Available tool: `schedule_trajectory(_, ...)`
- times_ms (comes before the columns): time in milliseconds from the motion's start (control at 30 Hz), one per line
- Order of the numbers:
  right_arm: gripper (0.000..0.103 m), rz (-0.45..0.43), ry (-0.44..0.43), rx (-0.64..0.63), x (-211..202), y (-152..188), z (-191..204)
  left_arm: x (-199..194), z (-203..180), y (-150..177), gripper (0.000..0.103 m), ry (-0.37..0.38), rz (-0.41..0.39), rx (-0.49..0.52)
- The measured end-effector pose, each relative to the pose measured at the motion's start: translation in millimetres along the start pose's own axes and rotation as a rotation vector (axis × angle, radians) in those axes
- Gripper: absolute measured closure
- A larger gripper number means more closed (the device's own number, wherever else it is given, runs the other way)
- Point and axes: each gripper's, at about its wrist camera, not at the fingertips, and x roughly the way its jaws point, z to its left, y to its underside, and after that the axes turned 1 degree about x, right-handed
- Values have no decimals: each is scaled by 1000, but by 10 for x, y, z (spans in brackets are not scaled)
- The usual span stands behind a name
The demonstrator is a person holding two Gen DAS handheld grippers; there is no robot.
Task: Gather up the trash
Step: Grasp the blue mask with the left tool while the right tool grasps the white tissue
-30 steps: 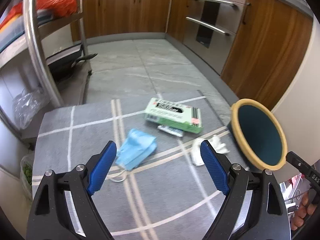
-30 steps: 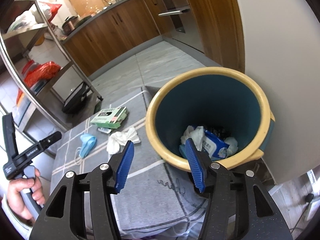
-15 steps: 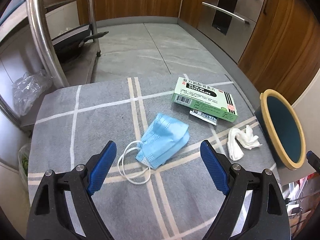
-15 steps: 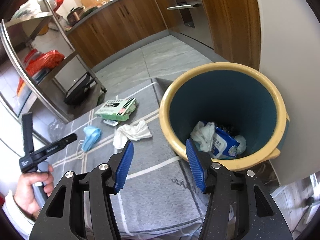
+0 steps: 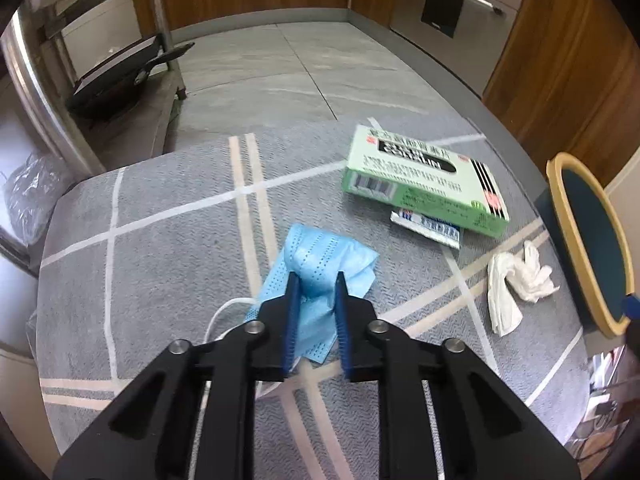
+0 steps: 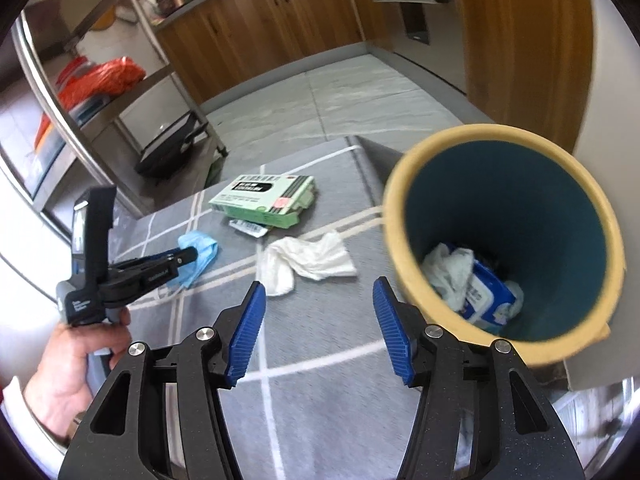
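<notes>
**Inspector:** Trash status, item by item.

**Operator:** The blue face mask (image 5: 320, 256) lies on the grey checked surface (image 5: 160, 264), left of centre. My left gripper (image 5: 316, 280) has just been closing, and its fingers (image 5: 291, 308) now pinch a bunched fold of that mask between them. The white ear loop (image 5: 224, 312) trails out on the surface to the left of the fingers. From the right wrist view I see the same grip from the side: the left gripper (image 6: 188, 258) angled down onto the mask (image 6: 200, 246), with a hand (image 6: 76, 364) on its handle.

**Inspector:** Remaining items?

**Operator:** A green carton (image 5: 424, 180) lies flat farther back, partly covering a small foil packet (image 5: 428, 228) that sticks out from under its near edge. A crumpled white tissue (image 5: 516, 284) lies to the right, near the bin and apart from the carton.

**Inspector:** The bin?

**Operator:** The bin (image 6: 416, 168) is yellow-rimmed with a dark teal inside, at the right edge of the surface. It already holds crumpled white paper (image 6: 448, 272) and a blue-and-white wipes pack (image 6: 488, 292).

**Inspector:** Right gripper?

**Operator:** My right gripper (image 6: 318, 300) hovers above the surface, its fingers (image 6: 248, 332) parted with nothing between them. It points between the tissue (image 6: 308, 260) and the bin. Its jaws have just been opening slightly.
</notes>
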Motion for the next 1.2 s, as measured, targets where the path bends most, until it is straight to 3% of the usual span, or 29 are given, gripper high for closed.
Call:
schedule_trajectory(367,39,97,47,-171,728,-163,400,-346,314,23,91,65,-69,-163)
schedule_trajectory(600,36,157,105,-214,1091,-178,439,-416,360,14,91,93,-90,-182)
schedule_trajectory(700,36,135,124,-220,1110,-140,454,-439,338,19,91,99,-94,-179)
schedule_trajectory(800,51,117,150,-218,1097,-112,461,-488,311,14,91,101,-103,-177)
schedule_trajectory(867,76,114,131,-202,1054,-103,412,-522,296,18,91,103,-108,-180)
schedule_trajectory(933,84,128,99,-200,1020,-88,389,-565,288,22,91,107,-114,-183)
schedule_trajectory(1200,89,101,2,-194,613,-70,382,-767,167,78,91,120,-140,-184)
